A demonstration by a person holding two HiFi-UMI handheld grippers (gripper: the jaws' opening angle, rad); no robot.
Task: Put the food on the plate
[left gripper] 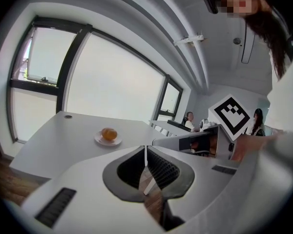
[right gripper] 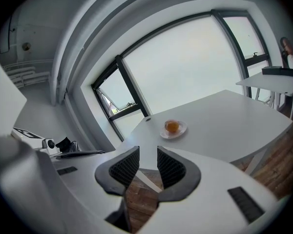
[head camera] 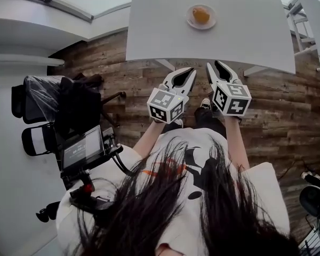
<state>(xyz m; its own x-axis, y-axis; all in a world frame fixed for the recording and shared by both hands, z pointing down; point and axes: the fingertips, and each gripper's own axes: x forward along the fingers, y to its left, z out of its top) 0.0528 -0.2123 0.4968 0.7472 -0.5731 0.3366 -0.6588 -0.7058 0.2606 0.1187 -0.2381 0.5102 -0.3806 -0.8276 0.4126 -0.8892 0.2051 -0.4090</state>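
Observation:
An orange piece of food (head camera: 201,15) lies on a small white plate (head camera: 190,21) far back on the white table (head camera: 245,36). Both grippers hang short of the table's near edge, over the wooden floor, pointing toward it. My left gripper (head camera: 190,71) is shut and empty; in its own view the tips (left gripper: 145,149) meet, with the food (left gripper: 109,133) and plate (left gripper: 101,141) ahead to the left. My right gripper (head camera: 216,64) is shut with only a narrow slit between the pads, nothing in it (right gripper: 148,152). The food (right gripper: 172,126) on its plate (right gripper: 181,130) lies ahead of it.
A black office chair (head camera: 48,105) and a stand with a screen (head camera: 82,149) stand at the left. A second white table (head camera: 316,15) is at the right, with a stool frame (head camera: 301,33) beside it. People sit far off (left gripper: 189,119) in the left gripper view.

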